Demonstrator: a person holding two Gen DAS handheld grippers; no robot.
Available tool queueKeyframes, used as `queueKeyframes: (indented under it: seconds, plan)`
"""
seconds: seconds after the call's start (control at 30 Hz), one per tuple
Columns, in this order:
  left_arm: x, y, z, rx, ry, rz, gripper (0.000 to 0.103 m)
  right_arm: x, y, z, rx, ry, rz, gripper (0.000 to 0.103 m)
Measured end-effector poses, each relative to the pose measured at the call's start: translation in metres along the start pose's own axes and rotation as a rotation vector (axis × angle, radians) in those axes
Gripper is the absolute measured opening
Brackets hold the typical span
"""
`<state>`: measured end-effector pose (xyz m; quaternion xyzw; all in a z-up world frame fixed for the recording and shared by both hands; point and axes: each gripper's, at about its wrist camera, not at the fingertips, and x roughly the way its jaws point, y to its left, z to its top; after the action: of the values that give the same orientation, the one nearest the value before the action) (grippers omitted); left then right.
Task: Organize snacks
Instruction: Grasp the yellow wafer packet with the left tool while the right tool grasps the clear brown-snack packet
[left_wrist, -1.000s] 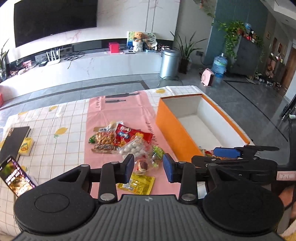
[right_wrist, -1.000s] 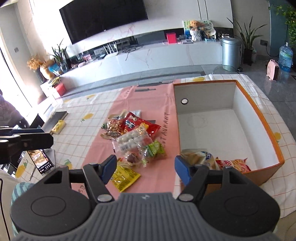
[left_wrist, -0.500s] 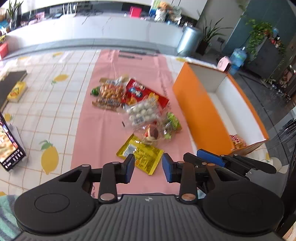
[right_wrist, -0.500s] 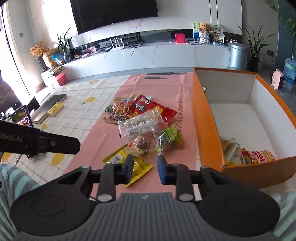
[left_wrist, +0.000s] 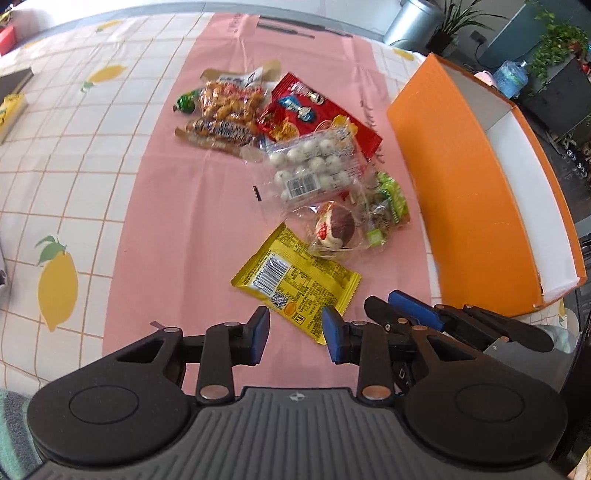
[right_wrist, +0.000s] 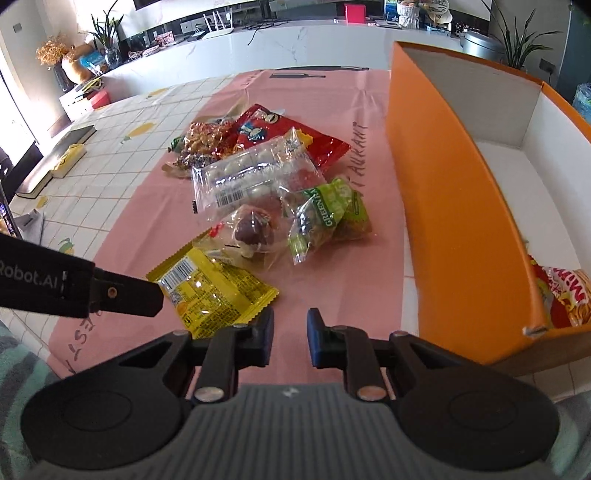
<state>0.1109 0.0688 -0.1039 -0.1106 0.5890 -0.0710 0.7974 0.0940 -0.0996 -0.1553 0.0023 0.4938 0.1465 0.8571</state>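
A pile of snack packets lies on the pink runner. The nearest is a yellow packet (left_wrist: 295, 282), also in the right wrist view (right_wrist: 212, 291). Beyond it lie a clear bag with a brown pastry (left_wrist: 334, 227), a green packet (right_wrist: 328, 212), a bag of white balls (left_wrist: 314, 168) and a red packet (left_wrist: 314, 107). The orange box (left_wrist: 469, 192) stands at the right and holds a red-orange packet (right_wrist: 561, 295). My left gripper (left_wrist: 295, 332) is open just above the yellow packet's near edge. My right gripper (right_wrist: 290, 336) is open and empty over the runner, beside the box.
The table has a white checked cloth with lemon prints (left_wrist: 59, 284). A dark book with a yellow pack (right_wrist: 70, 147) lies at the far left. A nut bag and candy bar (left_wrist: 225, 118) lie at the far side of the pile.
Both grippers have come down and forward toward the snack pile. The right gripper has narrowed from wide open. The left gripper now hangs over the yellow packet.
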Motion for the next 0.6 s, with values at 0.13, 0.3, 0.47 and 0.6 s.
queueKeyframes:
  seconds: [0.13, 0.3, 0.47, 0.6]
  plan:
    - [0.006, 0.01, 0.005, -0.032, 0.023, -0.014, 0.04, 0.011, 0.007, 0.0, -0.002, 0.031, 0.042, 0.016]
    - [0.003, 0.03, 0.011, -0.098, 0.017, -0.007, 0.047, 0.019, 0.022, 0.005, -0.001, 0.027, 0.127, 0.017]
    - [0.002, 0.044, 0.015, -0.167, 0.003, -0.011, 0.053, 0.027, 0.035, 0.011, -0.002, 0.028, 0.212, 0.017]
    - [0.006, 0.045, 0.018, -0.189, -0.002, -0.013, 0.061, 0.016, 0.034, 0.01, -0.023, 0.001, 0.172, 0.019]
